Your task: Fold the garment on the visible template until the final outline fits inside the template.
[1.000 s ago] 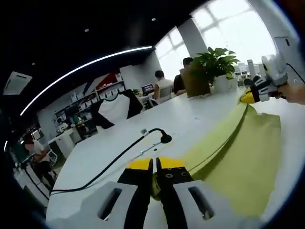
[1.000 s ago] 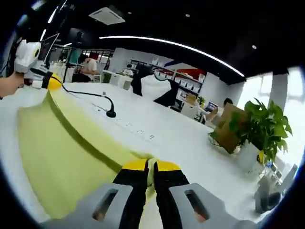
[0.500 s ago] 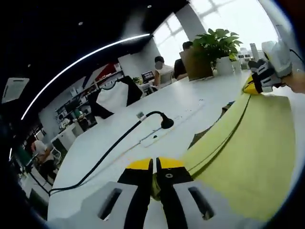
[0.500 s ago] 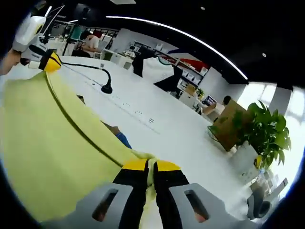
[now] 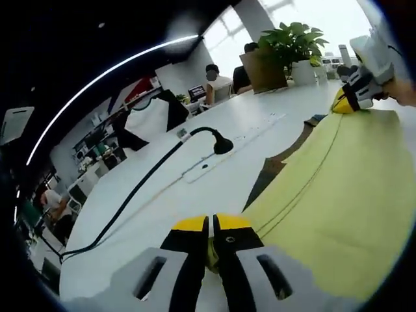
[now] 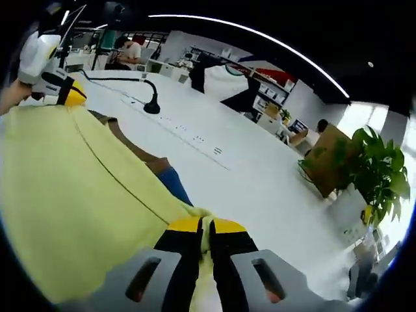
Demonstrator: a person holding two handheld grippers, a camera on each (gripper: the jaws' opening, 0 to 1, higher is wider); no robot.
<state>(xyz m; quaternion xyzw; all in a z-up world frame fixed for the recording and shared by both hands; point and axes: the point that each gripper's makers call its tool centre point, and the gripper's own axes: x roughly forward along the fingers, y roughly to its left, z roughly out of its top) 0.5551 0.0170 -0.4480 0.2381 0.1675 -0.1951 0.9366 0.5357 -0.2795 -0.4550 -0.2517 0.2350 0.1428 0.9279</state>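
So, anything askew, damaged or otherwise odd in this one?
Nothing stands out. The yellow garment is held spread between the left gripper and the right gripper, each shut on a corner. A brown and blue edge, perhaps the template, peeks out beyond it on the white table.

The garment (image 5: 338, 188) is stretched between the two grippers above the desk (image 5: 156, 214). The left gripper (image 5: 212, 250) grips one corner, the right gripper (image 6: 205, 250) the other. Under the garment's far edge, a flat board (image 6: 140, 156) lies on the desk. Beyond it stands a microphone (image 5: 223, 147), its cable (image 5: 130, 201) running toward the desk's edge. A potted plant (image 5: 290, 44) stands at the desk's far end, with seated people (image 5: 212, 81) just beside it.
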